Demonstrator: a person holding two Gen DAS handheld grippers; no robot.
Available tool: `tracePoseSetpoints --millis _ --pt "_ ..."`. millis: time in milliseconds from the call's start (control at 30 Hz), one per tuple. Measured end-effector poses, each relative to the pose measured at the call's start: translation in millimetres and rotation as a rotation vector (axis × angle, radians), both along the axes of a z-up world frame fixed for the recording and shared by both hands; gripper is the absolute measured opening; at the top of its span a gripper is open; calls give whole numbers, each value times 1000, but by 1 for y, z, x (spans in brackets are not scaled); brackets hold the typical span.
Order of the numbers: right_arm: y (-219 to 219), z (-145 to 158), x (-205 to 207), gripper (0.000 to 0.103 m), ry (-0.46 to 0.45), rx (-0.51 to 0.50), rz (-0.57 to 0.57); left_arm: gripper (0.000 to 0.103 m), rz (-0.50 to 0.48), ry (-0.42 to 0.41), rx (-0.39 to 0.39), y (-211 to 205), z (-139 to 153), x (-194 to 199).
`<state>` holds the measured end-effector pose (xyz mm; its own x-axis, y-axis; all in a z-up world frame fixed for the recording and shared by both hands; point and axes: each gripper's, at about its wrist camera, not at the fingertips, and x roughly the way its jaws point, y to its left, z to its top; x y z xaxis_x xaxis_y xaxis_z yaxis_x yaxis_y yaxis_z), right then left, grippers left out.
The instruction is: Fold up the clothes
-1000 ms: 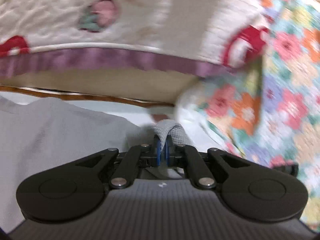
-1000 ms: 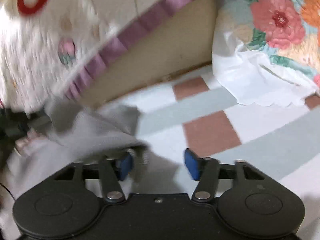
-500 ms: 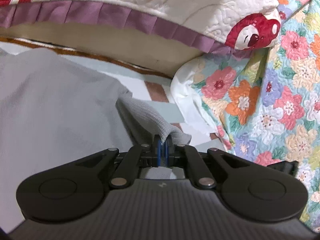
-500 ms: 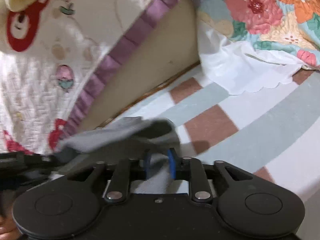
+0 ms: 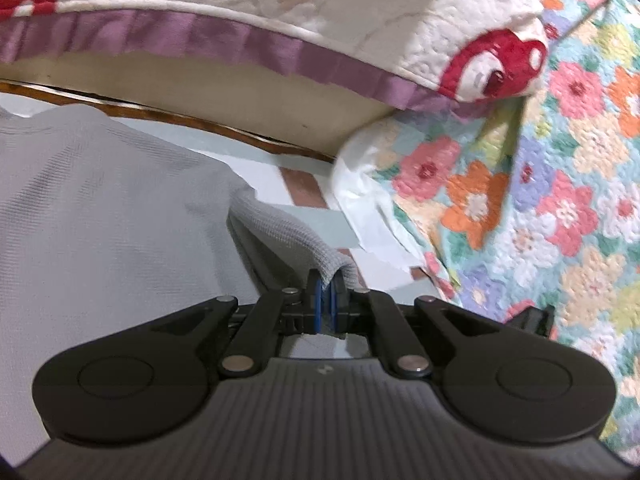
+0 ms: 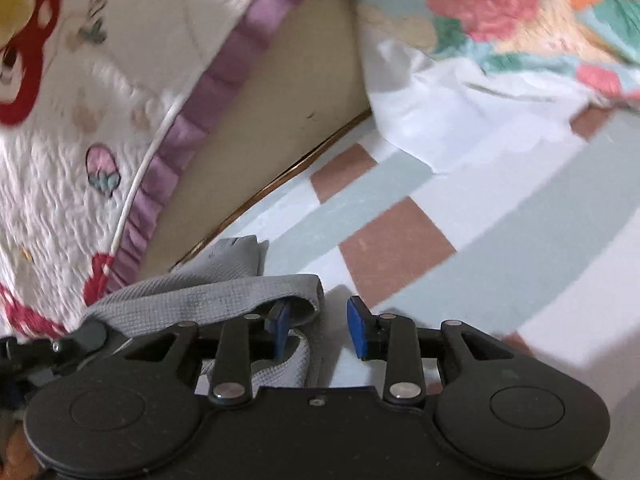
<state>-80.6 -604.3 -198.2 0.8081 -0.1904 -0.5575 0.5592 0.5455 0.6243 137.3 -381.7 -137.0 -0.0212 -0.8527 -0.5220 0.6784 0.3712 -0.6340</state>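
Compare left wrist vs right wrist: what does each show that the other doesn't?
Left wrist only: the left gripper shut on the grey knit garment, whose broad body spreads to the left.

Right wrist only: the right gripper open, a garment strip draped over one blue pad, and a thin white cable.

Both: purple-trimmed white quilt, floral quilt, checked sheet.

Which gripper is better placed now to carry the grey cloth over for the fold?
Likely the left gripper: its jaws are shut on the grey garment edge. The right gripper stands open, the cloth only draped over one finger.
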Motion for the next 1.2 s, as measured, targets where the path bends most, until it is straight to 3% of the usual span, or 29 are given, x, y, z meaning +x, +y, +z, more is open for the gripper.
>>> tracePoseSetpoints --millis 167,333,367,400,533,600,733,900,1000,1033,1067,1133,1200 --pt "2 -9 -1 39 -49 -4 15 3 -35 -59 7 -1 4 -13" --pt "-23 -27 2 49 -156 148 -60 3 -35 -83 -4 -1 16 -14" --pt "-24 -26 7 30 -149 128 -27 3 -33 -87 -6 -2 18 -13" --pt "-21 -19 11 5 -126 69 15 3 -28 -91 -10 -4 21 -11" --pt "-3 30 6 4 -24 -245 161 3 -36 -70 -58 -19 37 1" --pt "1 50 -17 4 -15 -325 181 3 -60 -71 -82 -36 47 3" --pt "-4 60 -54 2 78 -330 197 3 -141 -206 -54 -100 58 -16" --pt "-18 38 -65 2 219 -213 190 4 -210 -268 22 -174 38 -50" --pt "-28 19 -66 2 290 -203 113 7 -192 -239 2 -176 30 -50" --pt "-32 13 -66 2 321 -207 86 10 -188 -188 -51 -166 28 -44" --pt "-35 6 -66 3 352 -211 58 23 -190 -146 -101 -154 28 -37" --pt "-37 2 -73 2 356 -213 34 45 -167 -157 -117 -128 30 -26" --pt "-37 5 -86 3 293 -208 24 45 -153 -214 -92 -101 30 -17"
